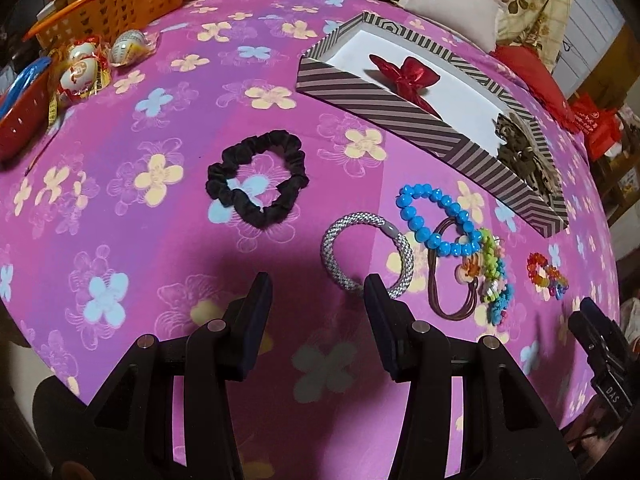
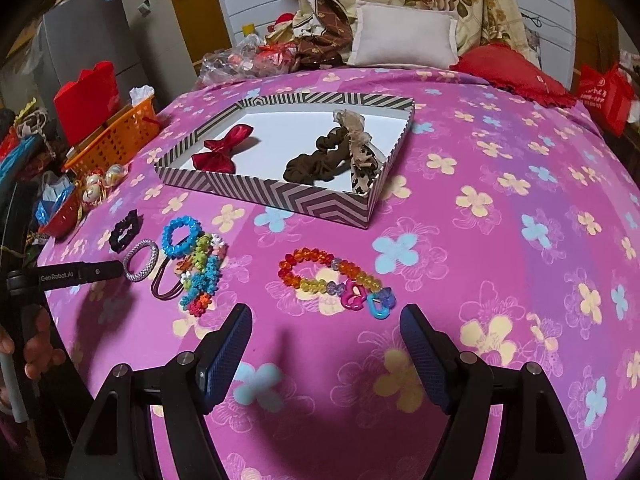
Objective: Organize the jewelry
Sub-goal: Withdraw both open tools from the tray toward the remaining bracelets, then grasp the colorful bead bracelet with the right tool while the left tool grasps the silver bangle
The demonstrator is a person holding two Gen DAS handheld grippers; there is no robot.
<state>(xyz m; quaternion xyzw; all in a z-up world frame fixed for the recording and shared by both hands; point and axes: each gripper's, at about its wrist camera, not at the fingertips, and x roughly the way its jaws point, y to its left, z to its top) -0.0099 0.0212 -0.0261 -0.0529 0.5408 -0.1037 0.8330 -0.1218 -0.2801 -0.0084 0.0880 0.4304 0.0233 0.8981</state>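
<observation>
A striped box lid (image 2: 280, 196) (image 1: 400, 112) on the pink flowered bedspread holds a red bow (image 2: 222, 150) (image 1: 408, 74) and a brown scrunchie (image 2: 320, 160). In front of it lie a black scrunchie (image 1: 256, 178) (image 2: 126, 230), a silver bracelet (image 1: 366, 256) (image 2: 141, 266), a blue bead bracelet (image 1: 436, 220) (image 2: 180, 237), a brown hair tie with colourful flowers (image 1: 480, 288) (image 2: 196, 280) and a rainbow bead bracelet (image 2: 336, 282) (image 1: 546, 276). My left gripper (image 1: 318, 292) is open beside the silver bracelet. My right gripper (image 2: 326, 322) is open just before the rainbow bracelet.
An orange basket (image 1: 108, 0) (image 2: 116, 140), wrapped eggs (image 1: 84, 70) and a red bowl (image 1: 20, 120) (image 2: 60, 216) sit at the left edge. A white pillow (image 2: 402, 36), a red cushion (image 2: 516, 74) and quilts lie behind the box.
</observation>
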